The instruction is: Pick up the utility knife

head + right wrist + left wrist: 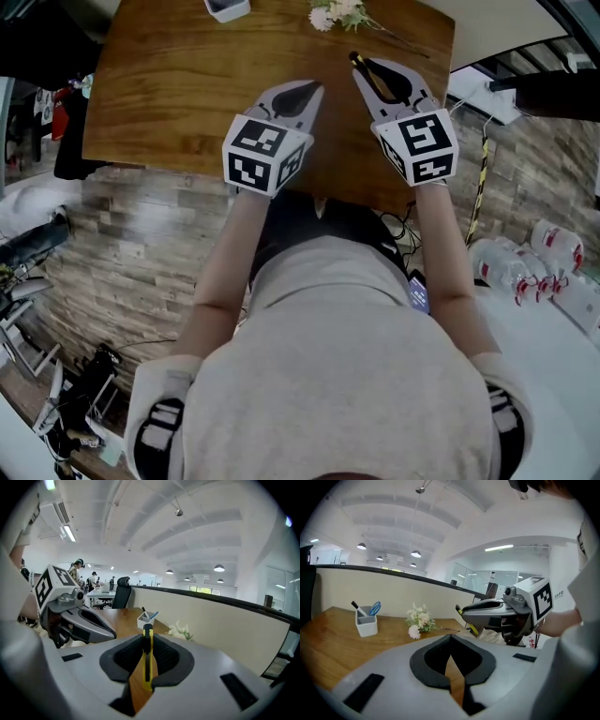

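The utility knife (363,68), yellow and black, is clamped edge-up between the pads of my right gripper (369,77), which is shut on it above the wooden table (178,84). In the right gripper view the knife (147,660) runs along the jaw line of the right gripper (147,641), its black tip poking past the pads. My left gripper (307,92) hovers just left of it, jaws shut with nothing between them. From the left gripper (450,639), the right gripper (465,613) shows at the right with the knife (473,630) under its nose.
A white pen holder (366,622) with blue scissors and a small bunch of flowers (419,620) stand at the table's far side. Plastic water bottles (539,262) and cables lie on the floor at the right. The table's near edge is close to the person's body.
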